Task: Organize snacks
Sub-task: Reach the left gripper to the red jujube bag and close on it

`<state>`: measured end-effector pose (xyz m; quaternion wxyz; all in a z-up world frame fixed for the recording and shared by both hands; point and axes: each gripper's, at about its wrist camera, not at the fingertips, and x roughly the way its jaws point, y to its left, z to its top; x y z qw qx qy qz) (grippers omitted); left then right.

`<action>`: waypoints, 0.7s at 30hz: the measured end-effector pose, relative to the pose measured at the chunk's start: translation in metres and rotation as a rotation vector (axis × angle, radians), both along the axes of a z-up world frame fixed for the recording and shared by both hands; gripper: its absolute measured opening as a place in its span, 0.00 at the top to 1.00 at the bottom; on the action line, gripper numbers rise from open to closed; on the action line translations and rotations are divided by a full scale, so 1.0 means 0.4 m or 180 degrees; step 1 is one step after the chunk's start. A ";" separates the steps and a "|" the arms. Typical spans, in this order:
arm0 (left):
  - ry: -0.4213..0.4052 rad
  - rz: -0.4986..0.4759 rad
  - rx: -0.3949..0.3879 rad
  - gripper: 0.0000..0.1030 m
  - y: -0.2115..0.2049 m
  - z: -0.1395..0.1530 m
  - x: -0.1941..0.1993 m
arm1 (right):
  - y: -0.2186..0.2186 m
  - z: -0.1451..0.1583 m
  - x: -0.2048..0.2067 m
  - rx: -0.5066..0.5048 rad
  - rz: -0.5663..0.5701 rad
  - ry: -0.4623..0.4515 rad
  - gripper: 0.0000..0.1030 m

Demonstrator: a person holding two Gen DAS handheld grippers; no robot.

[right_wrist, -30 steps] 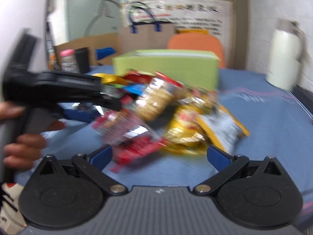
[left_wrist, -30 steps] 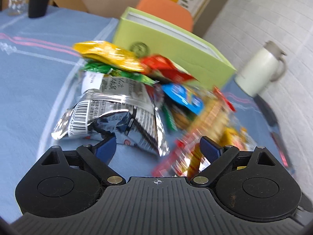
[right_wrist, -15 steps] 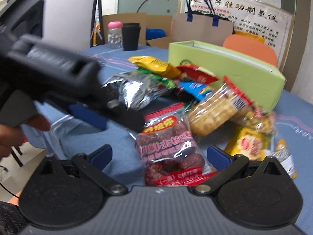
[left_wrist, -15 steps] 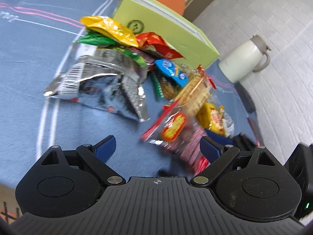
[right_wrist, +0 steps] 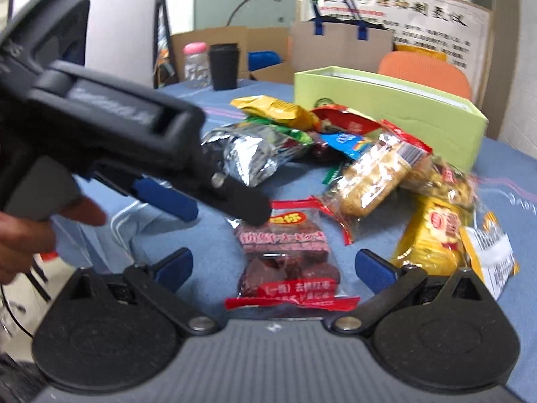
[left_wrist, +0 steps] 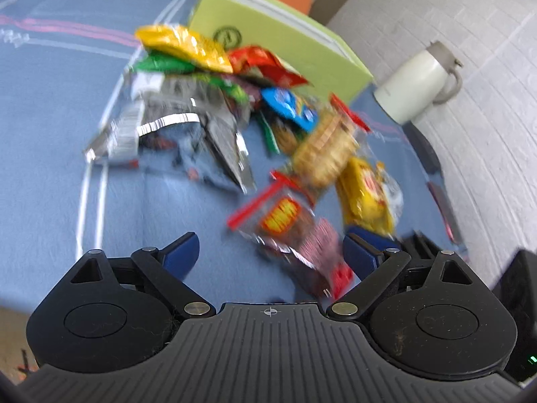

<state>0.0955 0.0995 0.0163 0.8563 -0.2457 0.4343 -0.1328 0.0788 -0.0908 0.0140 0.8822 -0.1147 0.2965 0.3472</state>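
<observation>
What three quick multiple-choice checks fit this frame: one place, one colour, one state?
1. The red date packet lies:
A. inside the green box
B. on the blue tablecloth between the right gripper's fingers
C. under the jug

2. The box behind the snack pile is:
A. light green
B. black
C. pink

3. The right gripper is:
A. shut on the date packet
B. shut with nothing in it
C. open

B: the packet rests on the cloth between the spread fingers.
A: its walls are lime.
C: the blue pads stand wide apart.
</observation>
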 end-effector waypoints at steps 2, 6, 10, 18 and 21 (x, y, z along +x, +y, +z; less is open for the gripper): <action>0.0035 -0.0049 -0.0097 0.23 -0.008 -0.001 0.001 | -0.003 0.004 0.001 0.0002 -0.0001 -0.0029 0.01; 0.0000 -0.0152 -0.0036 0.24 -0.047 -0.003 0.029 | -0.013 -0.006 0.012 0.0102 -0.0102 0.0068 0.01; -0.0054 -0.0246 0.0096 0.38 -0.071 -0.004 0.054 | -0.010 -0.027 0.006 0.0177 -0.0177 0.0186 0.09; -0.0071 -0.0228 0.0220 0.41 -0.046 -0.003 0.059 | -0.019 -0.022 -0.006 0.0229 -0.0345 0.0152 0.14; -0.0092 -0.0239 0.0184 0.38 -0.050 -0.006 0.039 | -0.010 -0.029 -0.001 0.0251 -0.0307 0.0202 0.15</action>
